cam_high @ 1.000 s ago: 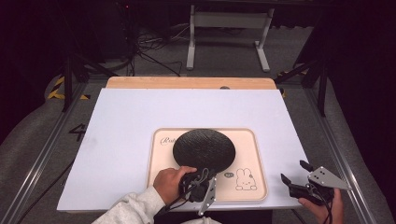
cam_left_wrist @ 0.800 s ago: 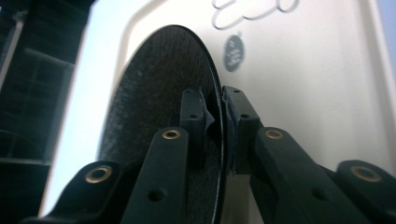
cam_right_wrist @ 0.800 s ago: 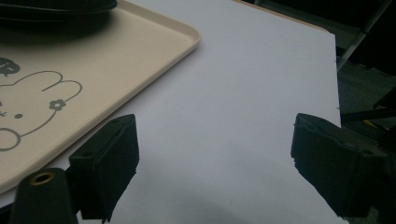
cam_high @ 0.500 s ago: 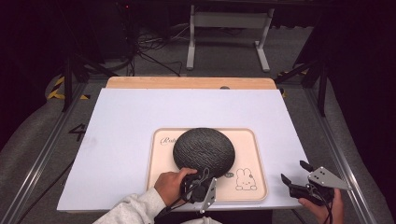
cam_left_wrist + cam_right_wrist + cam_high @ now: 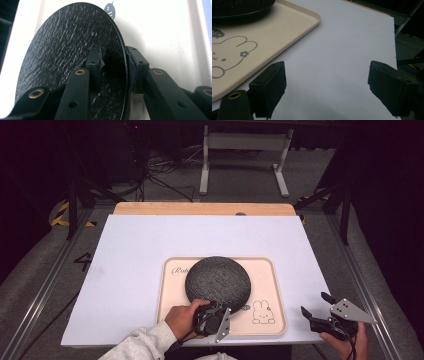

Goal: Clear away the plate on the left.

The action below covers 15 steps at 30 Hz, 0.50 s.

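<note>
A round black textured plate [image 5: 218,281] is on a cream tray [image 5: 172,292] with a bunny drawing [image 5: 262,312]. My left gripper [image 5: 212,309] is shut on the plate's near rim. In the left gripper view the jaws clamp the rim from both sides and the plate [image 5: 70,50] stands tilted over the tray [image 5: 162,30]. My right gripper [image 5: 316,305] hovers open at the table's front right corner, apart from the tray. In the right gripper view its jaws stand wide over the white sheet, with the tray [image 5: 287,27] and plate [image 5: 239,7] at upper left.
A white sheet [image 5: 150,245] covers the table, with a wooden strip [image 5: 200,209] along the far edge. The sheet's right edge [image 5: 394,45] is close to my right gripper. Metal stand legs [image 5: 240,160] and cables lie on the floor beyond.
The plate lay flat a second ago; its near rim now sits raised in my left gripper and it tilts away. The right gripper has not moved.
</note>
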Tool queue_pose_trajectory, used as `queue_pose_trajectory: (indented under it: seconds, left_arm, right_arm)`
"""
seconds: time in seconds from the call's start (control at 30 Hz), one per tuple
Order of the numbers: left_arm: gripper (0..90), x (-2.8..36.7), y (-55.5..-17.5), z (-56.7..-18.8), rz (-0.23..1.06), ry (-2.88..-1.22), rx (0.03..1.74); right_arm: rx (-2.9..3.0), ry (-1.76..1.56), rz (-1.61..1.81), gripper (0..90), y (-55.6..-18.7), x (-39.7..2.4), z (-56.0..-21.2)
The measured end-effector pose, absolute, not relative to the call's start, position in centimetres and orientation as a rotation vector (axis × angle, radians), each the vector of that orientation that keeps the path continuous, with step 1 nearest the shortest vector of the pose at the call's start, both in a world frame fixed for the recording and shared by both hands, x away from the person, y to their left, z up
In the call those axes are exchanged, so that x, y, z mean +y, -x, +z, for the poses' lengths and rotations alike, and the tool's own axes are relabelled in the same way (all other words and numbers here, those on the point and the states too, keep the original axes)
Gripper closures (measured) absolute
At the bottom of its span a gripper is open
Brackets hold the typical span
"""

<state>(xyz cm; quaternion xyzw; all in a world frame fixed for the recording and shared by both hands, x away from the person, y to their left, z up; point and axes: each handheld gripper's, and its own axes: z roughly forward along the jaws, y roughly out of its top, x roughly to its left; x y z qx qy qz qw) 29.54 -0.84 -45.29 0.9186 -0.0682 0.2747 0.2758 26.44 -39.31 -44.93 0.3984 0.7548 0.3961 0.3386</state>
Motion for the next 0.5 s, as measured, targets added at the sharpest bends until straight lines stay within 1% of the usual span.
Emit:
queue_pose_trajectory:
  seconds: [0.13, 0.27, 0.5]
  left_arm:
    - [65.0, -0.76, -29.63, -45.28, 0.731, -2.462, -0.155]
    - [55.0, -0.53, -29.90, -45.02, 0.724, -2.459, -0.117]
    - [48.2, -0.11, -30.06, -44.71, 0.705, -2.452, -0.097]
  right_arm:
    - [1.970, -1.036, 1.029, 15.7, -26.46, -39.29, -44.95]
    - [1.971, -1.034, 1.028, 15.7, -26.43, -39.29, -44.94]
    - [1.971, -1.033, 1.028, 15.7, -26.42, -39.28, -44.94]
